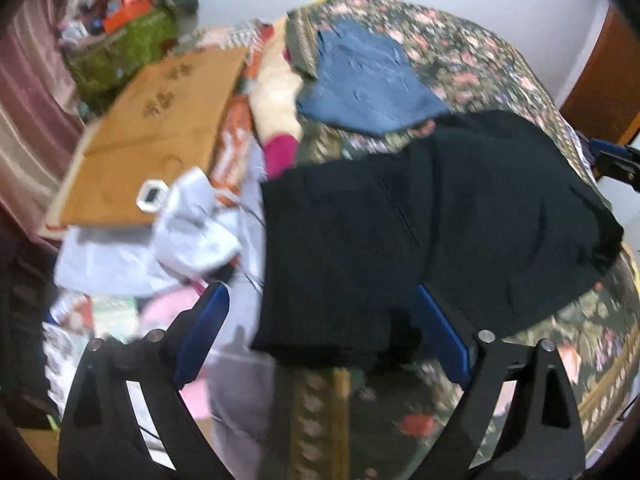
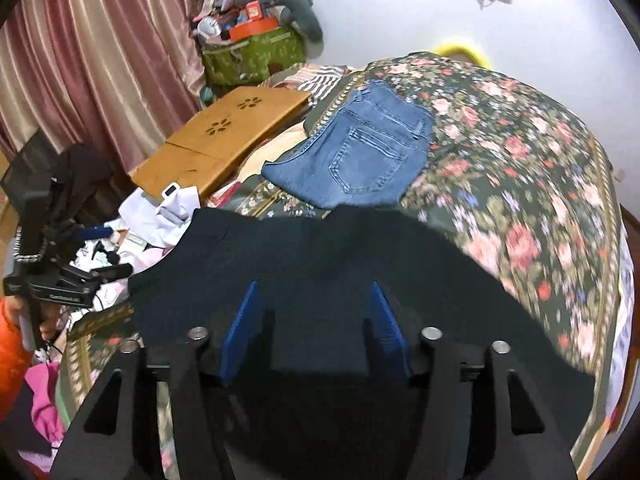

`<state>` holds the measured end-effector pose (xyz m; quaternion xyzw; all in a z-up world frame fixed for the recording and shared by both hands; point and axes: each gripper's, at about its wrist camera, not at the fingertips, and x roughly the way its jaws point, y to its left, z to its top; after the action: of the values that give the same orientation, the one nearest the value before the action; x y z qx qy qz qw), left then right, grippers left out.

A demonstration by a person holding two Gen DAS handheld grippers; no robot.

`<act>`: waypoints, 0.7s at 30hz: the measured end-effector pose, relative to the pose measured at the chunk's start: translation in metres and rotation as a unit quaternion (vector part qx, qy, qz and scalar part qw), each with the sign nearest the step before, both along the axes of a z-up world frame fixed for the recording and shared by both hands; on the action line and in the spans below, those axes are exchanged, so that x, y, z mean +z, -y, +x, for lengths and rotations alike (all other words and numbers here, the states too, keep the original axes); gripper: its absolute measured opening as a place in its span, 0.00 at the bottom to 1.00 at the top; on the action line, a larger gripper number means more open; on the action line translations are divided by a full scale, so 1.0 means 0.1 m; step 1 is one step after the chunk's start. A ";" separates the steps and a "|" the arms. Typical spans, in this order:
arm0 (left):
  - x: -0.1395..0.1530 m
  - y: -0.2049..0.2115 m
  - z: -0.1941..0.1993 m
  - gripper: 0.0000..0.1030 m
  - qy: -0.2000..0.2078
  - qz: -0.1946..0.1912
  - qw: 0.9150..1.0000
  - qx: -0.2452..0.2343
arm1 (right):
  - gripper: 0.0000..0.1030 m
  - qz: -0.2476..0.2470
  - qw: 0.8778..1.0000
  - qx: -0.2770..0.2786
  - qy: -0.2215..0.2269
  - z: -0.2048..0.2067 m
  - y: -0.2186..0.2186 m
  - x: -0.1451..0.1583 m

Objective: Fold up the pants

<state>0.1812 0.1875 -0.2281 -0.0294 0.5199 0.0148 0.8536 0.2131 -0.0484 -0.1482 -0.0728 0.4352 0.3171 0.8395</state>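
Dark navy pants (image 1: 420, 224) lie folded on the floral bedspread (image 1: 472, 48). My left gripper (image 1: 320, 312) is open, its blue fingers (image 1: 208, 328) either side of the pants' near left corner, just above the cloth. In the right wrist view the same dark pants (image 2: 320, 264) spread across the bed. My right gripper (image 2: 316, 316) is open, with blue fingers (image 2: 244, 328) over the pants' near edge. The right gripper also shows at the far right of the left wrist view (image 1: 616, 164). Neither holds the cloth.
Folded blue jeans (image 2: 360, 152) lie further back on the bedspread (image 2: 520, 152). A wooden lap board (image 2: 216, 140), white papers (image 2: 168, 208), a green bag of clutter (image 2: 252, 52) and curtains (image 2: 92, 60) are to the left. The other gripper's handle (image 2: 60, 280) is at far left.
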 end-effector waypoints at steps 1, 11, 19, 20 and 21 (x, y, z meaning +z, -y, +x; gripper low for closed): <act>-0.04 0.03 -0.03 0.91 -0.004 0.004 1.000 -0.003 | 0.58 -0.001 1.000 -0.008 0.003 -0.08 0.06 -0.01; -0.35 -0.08 -0.41 0.91 -0.052 -0.069 0.996 0.025 | 0.58 0.007 0.997 -0.066 -0.035 -0.45 0.51 -0.19; -0.11 -0.27 -0.40 0.91 -0.019 -0.231 0.969 0.081 | 0.58 -0.008 0.995 -0.094 -0.017 -0.44 0.60 -0.28; -0.12 -0.28 -0.35 0.90 -0.019 -0.248 0.965 0.084 | 0.58 -0.019 0.996 -0.091 -0.010 -0.42 0.58 -0.30; -0.13 -0.28 -0.30 0.89 -0.021 -0.261 0.961 0.086 | 0.58 -0.024 0.996 -0.090 -0.007 -0.44 0.56 -0.31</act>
<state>0.1510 0.2155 -0.2412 -0.2950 0.5191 -0.0476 0.8008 0.1692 -0.1046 -0.1795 -0.0514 0.4529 0.2301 0.8598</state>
